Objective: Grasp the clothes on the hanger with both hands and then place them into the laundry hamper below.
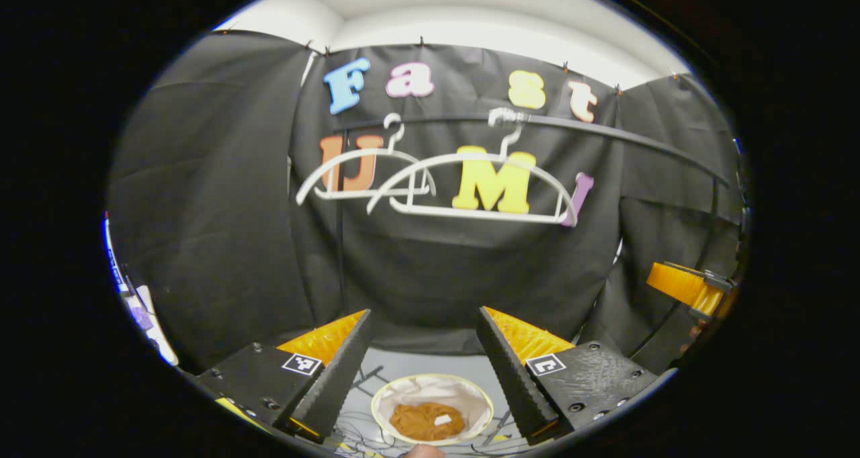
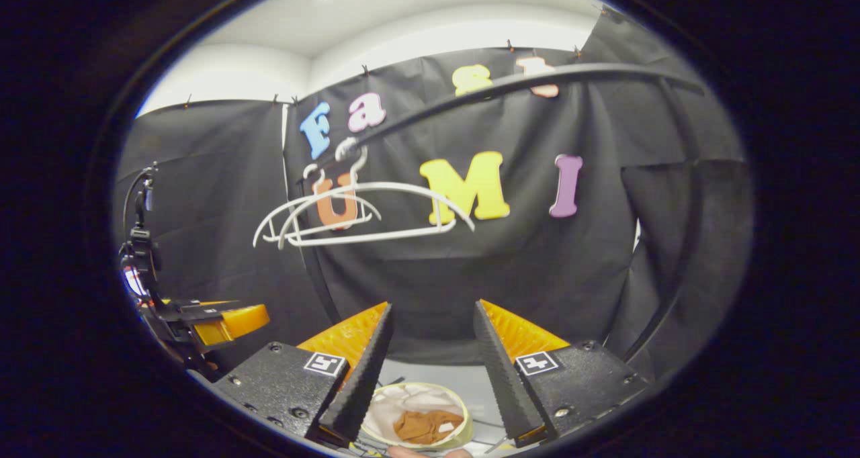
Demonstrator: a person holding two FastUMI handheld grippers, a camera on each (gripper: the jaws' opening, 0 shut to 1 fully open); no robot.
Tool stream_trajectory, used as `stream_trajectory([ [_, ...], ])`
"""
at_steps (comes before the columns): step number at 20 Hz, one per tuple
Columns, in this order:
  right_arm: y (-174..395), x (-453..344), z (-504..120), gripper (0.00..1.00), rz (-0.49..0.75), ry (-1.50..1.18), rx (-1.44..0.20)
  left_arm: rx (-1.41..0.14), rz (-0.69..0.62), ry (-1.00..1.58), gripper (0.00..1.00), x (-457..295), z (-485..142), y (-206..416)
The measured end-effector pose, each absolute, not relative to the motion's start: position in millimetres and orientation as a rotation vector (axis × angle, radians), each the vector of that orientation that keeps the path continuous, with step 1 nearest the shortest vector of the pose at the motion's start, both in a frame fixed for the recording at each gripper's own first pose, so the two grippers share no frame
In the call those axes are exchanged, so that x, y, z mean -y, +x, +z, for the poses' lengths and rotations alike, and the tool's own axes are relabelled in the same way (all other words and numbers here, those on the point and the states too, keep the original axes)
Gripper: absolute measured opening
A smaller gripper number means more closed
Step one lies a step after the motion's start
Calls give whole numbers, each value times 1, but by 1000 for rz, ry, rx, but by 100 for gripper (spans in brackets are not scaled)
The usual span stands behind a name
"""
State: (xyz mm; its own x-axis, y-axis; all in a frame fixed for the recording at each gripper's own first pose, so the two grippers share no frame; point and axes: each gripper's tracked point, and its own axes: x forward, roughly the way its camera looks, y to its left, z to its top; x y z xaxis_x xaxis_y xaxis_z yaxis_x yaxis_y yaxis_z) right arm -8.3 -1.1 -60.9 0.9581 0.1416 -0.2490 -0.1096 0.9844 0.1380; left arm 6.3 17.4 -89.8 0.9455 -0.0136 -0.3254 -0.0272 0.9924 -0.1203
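Note:
An orange-brown garment [image 1: 427, 420] lies crumpled inside the round white laundry hamper [image 1: 463, 389] on the floor; the right gripper view shows the garment [image 2: 426, 426] in the hamper [image 2: 403, 399] too. Two bare white hangers [image 1: 470, 186] hang from the black rail [image 1: 631, 140], also seen as hangers [image 2: 356, 213] under the rail [image 2: 510, 85]. My left gripper [image 1: 424, 327] is open above the hamper, nothing between its fingers. My right gripper [image 2: 430, 324] is open too, likewise empty. The right gripper [image 1: 685, 287] appears at the left view's right edge; the left gripper [image 2: 225, 324] appears at the right view's left.
Black cloth walls close the booth on all sides. A thin black stand pole [image 1: 339, 243] rises behind the hangers. Cables [image 1: 363, 438] lie on the pale floor around the hamper. A fingertip [image 1: 423, 451] shows at the bottom edge.

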Motion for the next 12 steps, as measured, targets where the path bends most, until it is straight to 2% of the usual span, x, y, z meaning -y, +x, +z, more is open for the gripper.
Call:
stream_trajectory([
  [2,-23,2,-35,78,139,134,-191,-231,25,-113,100,-18,-53,-11],
  [3,-29,2,-27,78,145,134,-160,-189,36,-100,88,-19,-42,-19],
  [8,-72,12,-6,78,110,98,-83,-44,34,2,100,-13,-8,-42],
  [12,-112,14,6,78,30,77,-29,9,4,31,100,-18,6,-50],
])
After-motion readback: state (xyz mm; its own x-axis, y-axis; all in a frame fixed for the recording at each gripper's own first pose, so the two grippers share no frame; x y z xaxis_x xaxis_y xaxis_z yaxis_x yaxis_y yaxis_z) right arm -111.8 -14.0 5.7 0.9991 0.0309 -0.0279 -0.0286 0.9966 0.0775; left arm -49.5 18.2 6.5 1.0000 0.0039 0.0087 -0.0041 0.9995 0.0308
